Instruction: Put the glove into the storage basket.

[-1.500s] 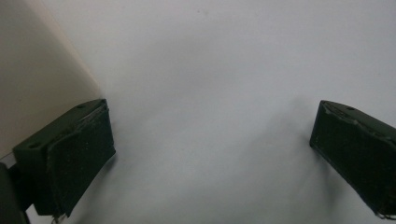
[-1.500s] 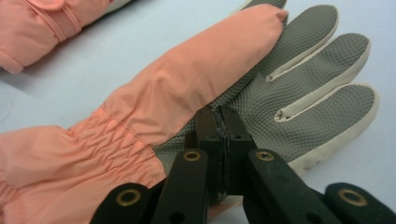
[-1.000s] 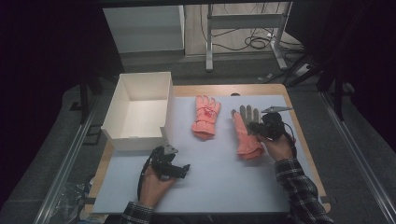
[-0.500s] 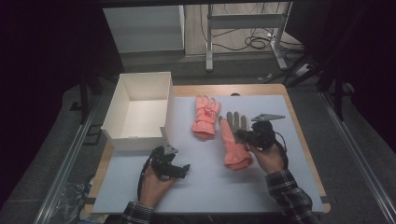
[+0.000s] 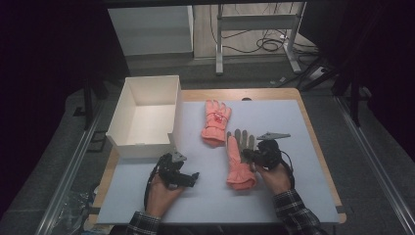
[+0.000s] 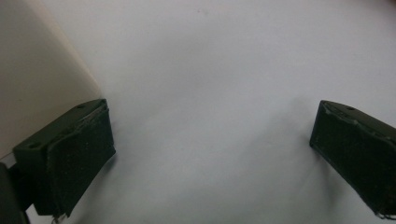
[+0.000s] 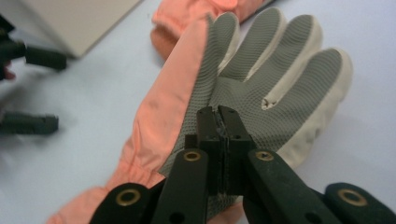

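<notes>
The glove with the grey grip palm (image 5: 239, 161) lies palm-up on the pale mat (image 5: 303, 205), just at five o'clock from its orange mate (image 5: 216, 121). My right gripper (image 7: 218, 122) has its jaws pinched together on a fold of that grey palm, likely so I can drag or lift it without the fabric slipping. At nine o'clock from it, my left gripper (image 5: 182, 177) rests on the mat with jaws spread wide and holding nothing, close by the white box (image 5: 122, 142), ready to help.
</notes>
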The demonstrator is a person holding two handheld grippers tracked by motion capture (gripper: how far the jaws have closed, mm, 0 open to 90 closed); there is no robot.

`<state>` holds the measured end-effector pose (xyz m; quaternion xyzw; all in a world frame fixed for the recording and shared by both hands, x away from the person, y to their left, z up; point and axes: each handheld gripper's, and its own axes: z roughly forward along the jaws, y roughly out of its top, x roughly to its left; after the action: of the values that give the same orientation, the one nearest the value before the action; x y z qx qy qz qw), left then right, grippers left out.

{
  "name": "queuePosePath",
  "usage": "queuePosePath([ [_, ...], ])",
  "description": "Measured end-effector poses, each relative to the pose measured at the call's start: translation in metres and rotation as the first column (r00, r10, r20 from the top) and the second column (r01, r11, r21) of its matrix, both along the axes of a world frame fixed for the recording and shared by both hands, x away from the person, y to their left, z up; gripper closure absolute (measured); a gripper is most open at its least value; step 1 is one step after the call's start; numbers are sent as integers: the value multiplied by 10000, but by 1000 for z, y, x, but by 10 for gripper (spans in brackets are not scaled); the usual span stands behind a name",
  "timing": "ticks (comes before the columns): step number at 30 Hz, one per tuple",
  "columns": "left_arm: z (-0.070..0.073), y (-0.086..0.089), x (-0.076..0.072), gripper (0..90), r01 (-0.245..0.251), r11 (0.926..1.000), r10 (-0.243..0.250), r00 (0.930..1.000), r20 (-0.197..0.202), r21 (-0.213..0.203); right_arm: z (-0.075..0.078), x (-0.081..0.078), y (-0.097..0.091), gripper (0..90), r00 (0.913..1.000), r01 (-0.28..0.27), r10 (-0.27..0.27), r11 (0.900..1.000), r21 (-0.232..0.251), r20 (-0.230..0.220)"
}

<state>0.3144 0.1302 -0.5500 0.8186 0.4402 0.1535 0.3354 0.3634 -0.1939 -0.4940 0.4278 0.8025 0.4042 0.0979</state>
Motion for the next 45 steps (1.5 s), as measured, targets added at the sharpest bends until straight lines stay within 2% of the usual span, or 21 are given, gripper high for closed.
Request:
queuePosePath([
  [3,0,0,0,0,2,10000,-2,10000,0,0,3,-2,-5,817,9997,-126,124,9999,93,194],
  [4,0,0,0,0,3,10000,-3,10000,0,-1,8,-4,-10,799,9992,-98,98,10000,-4,375],
  [6,0,0,0,0,2,10000,-2,10000,0,-1,10,-6,-12,796,9988,-91,95,9999,-85,489],
  [8,0,0,0,0,6,10000,-6,10000,0,7,13,-11,-22,797,9979,-136,156,9994,-331,623],
  [11,0,0,0,0,6,10000,-6,10000,-1,7,10,-14,-29,797,9981,-137,170,9984,-549,598],
  [14,0,0,0,0,6,10000,-6,10000,-7,15,0,-22,-39,797,9992,-58,87,9971,-753,386],
  [17,0,0,0,0,23,10000,-23,10000,8,58,-10,-28,-45,796,9998,-129,138,9975,-698,136],
  [22,0,-1,1,0,29,10000,-29,10000,-23,95,-19,-36,-42,790,9991,-433,431,9975,-561,-48],
  [28,1,0,1,0,34,10000,-34,10000,-42,73,-23,-41,-28,788,9965,-837,838,9959,-351,4],
  [31,1,0,1,0,34,10000,-34,10000,-48,68,-23,-42,-26,773,9960,-893,896,9951,-435,45],
  [37,4,-4,2,6,-136,9998,138,9998,-159,142,-20,-37,-39,702,9978,-521,548,9962,-692,377],
  [39,7,-10,5,43,36,10000,-34,9996,-263,89,-19,-36,-45,676,9978,-364,412,9953,-895,523],
  [42,13,-24,9,47,315,9994,-314,9994,-138,106,-18,-34,-55,647,9970,-119,201,9940,-1084,741],
  [45,21,-33,17,59,386,9992,-387,9992,-87,-107,-18,-32,-65,615,9962,130,-29,9930,-1170,865],
])
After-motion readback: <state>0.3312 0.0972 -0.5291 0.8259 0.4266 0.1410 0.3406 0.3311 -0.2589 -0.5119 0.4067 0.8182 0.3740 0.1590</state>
